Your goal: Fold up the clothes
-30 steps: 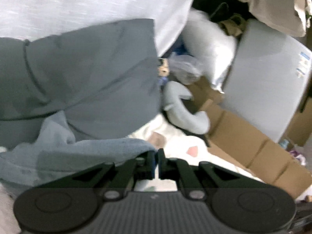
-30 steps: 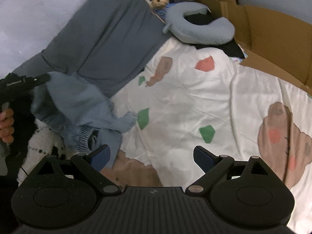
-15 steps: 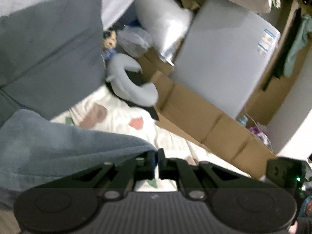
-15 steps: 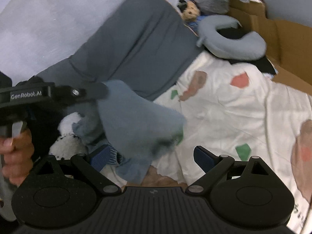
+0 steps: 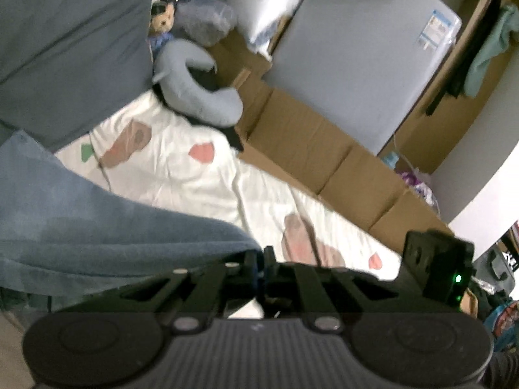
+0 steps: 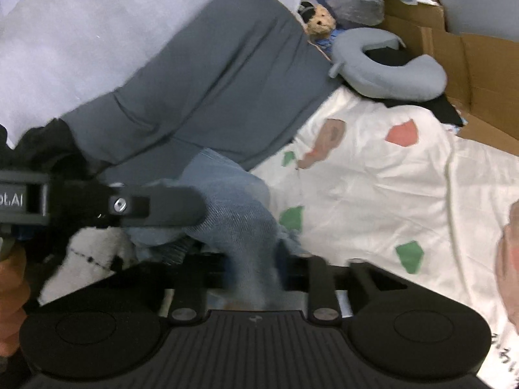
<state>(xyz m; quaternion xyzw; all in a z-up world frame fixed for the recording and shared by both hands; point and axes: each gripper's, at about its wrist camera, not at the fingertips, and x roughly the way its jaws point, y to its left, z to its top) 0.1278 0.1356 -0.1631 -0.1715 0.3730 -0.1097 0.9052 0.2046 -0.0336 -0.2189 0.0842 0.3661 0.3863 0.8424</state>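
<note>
A blue-grey knit garment hangs from my left gripper, which is shut on its edge. In the right wrist view the same garment drapes down between the jaws of my right gripper, which have closed on it. The left gripper's body shows at the left of that view, held by a hand. The white bedsheet with coloured animal patches lies below.
A dark grey pillow lies at the head of the bed. A grey neck pillow and a small teddy bear sit beyond it. Cardboard boxes line the bed's side. A black and white garment lies under the left gripper.
My left gripper has lifted the blue garment and swung it right toward the right gripper. My right gripper, open before, has closed on the garment's hanging part.
</note>
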